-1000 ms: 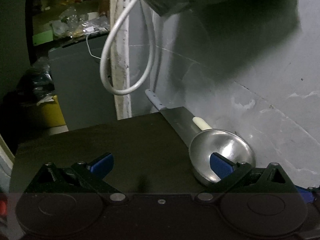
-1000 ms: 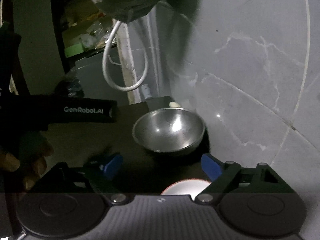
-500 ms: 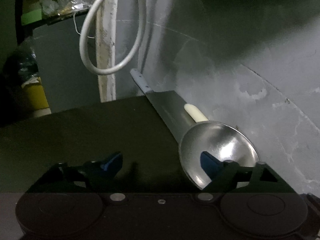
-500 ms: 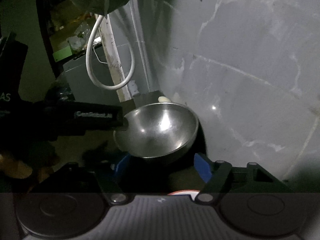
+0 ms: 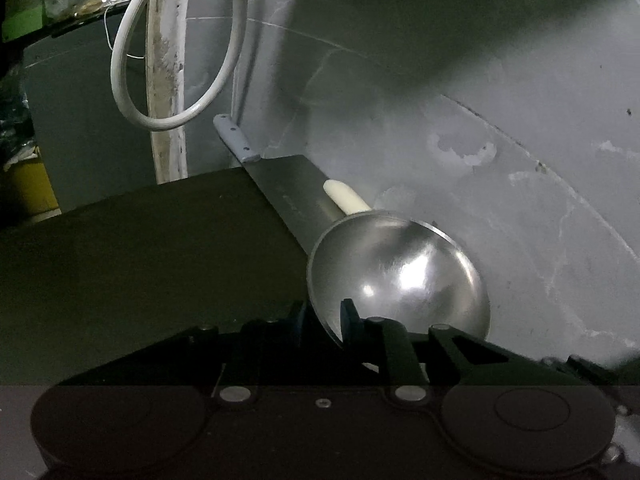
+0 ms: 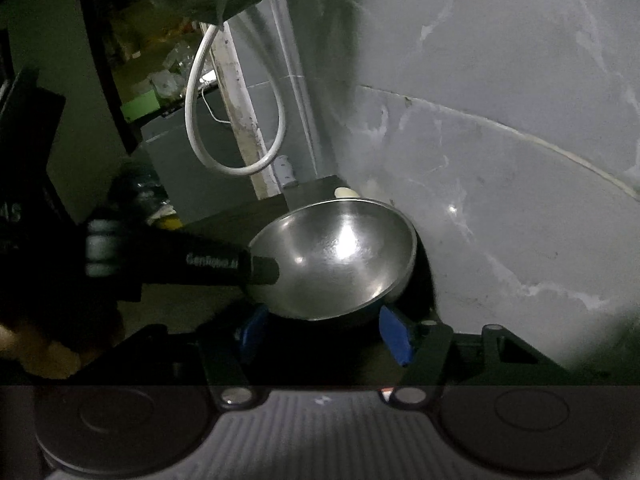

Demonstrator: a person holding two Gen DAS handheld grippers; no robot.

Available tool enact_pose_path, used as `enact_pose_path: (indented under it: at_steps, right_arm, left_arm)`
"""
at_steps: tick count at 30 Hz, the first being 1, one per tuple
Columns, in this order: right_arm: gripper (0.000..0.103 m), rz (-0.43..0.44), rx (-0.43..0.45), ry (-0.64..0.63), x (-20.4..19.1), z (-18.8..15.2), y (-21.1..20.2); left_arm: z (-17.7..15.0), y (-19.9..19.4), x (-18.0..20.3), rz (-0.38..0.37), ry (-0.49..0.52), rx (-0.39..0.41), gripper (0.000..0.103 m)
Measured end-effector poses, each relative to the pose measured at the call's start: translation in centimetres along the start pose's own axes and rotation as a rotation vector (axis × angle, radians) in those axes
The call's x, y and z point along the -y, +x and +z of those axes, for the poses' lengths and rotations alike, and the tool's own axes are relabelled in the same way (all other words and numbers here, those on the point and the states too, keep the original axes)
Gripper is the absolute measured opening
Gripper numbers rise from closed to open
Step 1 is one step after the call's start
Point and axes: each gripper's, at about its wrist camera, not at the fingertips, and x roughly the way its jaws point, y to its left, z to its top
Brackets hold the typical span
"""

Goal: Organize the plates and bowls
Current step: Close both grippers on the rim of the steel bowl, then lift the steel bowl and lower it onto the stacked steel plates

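A shiny steel bowl (image 5: 400, 276) sits at the right end of a dark counter (image 5: 140, 260), against the grey wall. My left gripper (image 5: 323, 318) is closing on the bowl's near left rim, one pad inside and one outside, and pinches it. In the right wrist view the same bowl (image 6: 336, 256) looks tilted, and the left gripper's fingers (image 6: 260, 270) rest on its left rim. My right gripper (image 6: 323, 334) sits just below the bowl's near wall. Its jaws are closing with the bowl's underside between the blue pads, which stand apart from it.
A cleaver with a grey handle (image 5: 236, 140) lies behind the bowl, beside a cream stick-like object (image 5: 344, 196). A white cable loop (image 5: 132, 100) hangs at the back. The marbled grey wall (image 5: 520, 160) bounds the right. A person's hand (image 6: 40, 352) holds the left gripper.
The left jaws went from wide open to a narrow pinch on the bowl's rim. Both grippers came lower and closer to the bowl. The right jaws narrowed a little.
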Motion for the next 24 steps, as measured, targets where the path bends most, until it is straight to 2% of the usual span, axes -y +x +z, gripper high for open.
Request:
enact_pose_path:
  at_steps: [4, 9, 12, 18, 24]
  right_arm:
    - [0.065, 0.018, 0.016, 0.023, 0.7, 0.1, -0.2]
    - [0.043, 0.000, 0.007, 0.065, 1.3, -0.1, 0.1]
    - [0.037, -0.002, 0.009, 0.065, 1.2, 0.0, -0.1]
    - [0.033, 0.017, 0.027, 0.053, 0.3, 0.1, -1.4]
    - [0.032, 0.051, 0.080, 0.027, -1.2, -0.2, -5.1]
  left_arm:
    - [-0.4, -0.4, -0.7, 0.000, -0.011, -0.008, 0.016]
    - [-0.8, -0.8, -1.3, 0.003, -0.017, -0.008, 0.014]
    - [-1.2, -1.1, -1.5, 0.015, -0.022, -0.008, 0.015]
    - [-2.2, -3.6, -2.2, 0.010, -0.064, 0.031, 0.015]
    - [-3.3, -8.4, -2.0, 0.005, -0.072, 0.108, 0.015]
